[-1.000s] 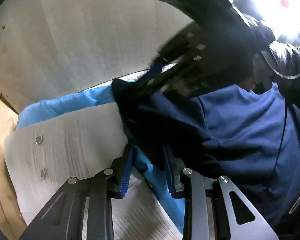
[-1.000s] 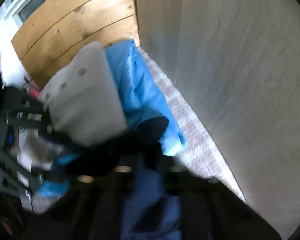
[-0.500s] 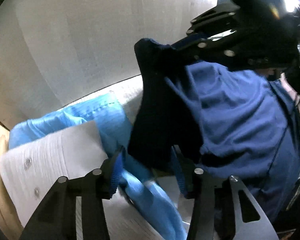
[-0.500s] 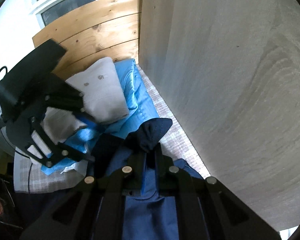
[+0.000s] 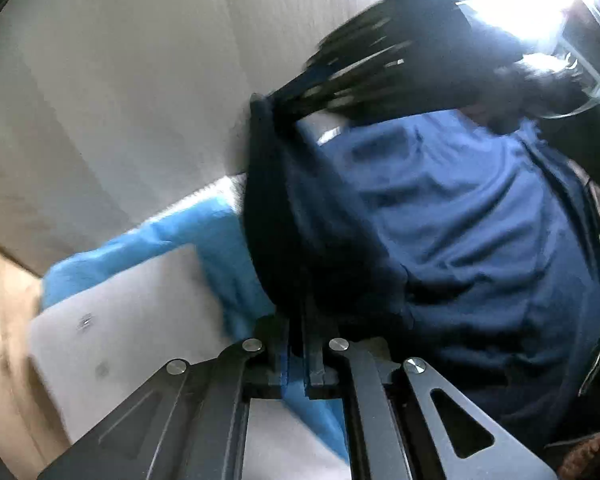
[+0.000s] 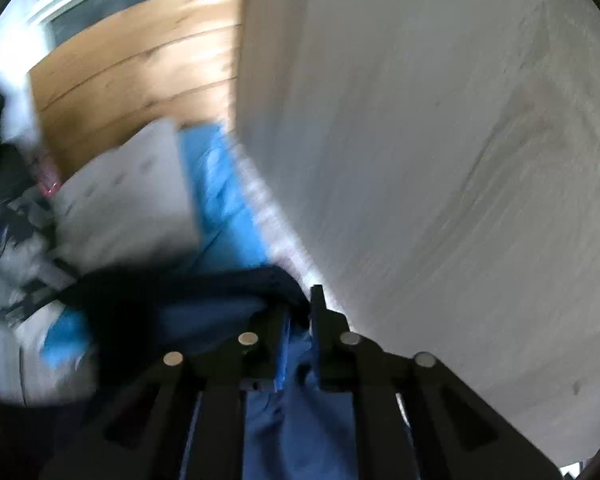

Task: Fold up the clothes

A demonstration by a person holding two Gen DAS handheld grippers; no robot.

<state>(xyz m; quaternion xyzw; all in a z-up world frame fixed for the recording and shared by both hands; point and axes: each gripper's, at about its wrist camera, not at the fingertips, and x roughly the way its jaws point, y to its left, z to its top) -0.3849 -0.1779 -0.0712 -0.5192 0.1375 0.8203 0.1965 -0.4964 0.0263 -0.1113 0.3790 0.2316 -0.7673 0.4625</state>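
A navy garment (image 5: 460,220) hangs stretched between my two grippers. Low in the left wrist view, my left gripper (image 5: 296,320) is shut on the garment's dark edge. Above it, blurred by motion, my right gripper (image 5: 278,98) has the garment's upper corner, and the cloth runs taut down from its tips. In the right wrist view, the right gripper (image 6: 300,320) has its jaws opening, with the navy garment (image 6: 300,420) still bunched between them.
A light blue garment (image 5: 204,232) and a white buttoned cushion (image 5: 140,320) lie on the checked bed sheet (image 6: 268,216) below. A pale grey wall panel (image 6: 420,140) runs along the right, and a wooden headboard (image 6: 140,60) stands behind. A person's dark sleeve fills the upper right of the left wrist view.
My left gripper's jaws closed onto the garment's dark edge. Both grippers rose and lifted the garment off the blue cloth. The right gripper's jaws widened slightly.
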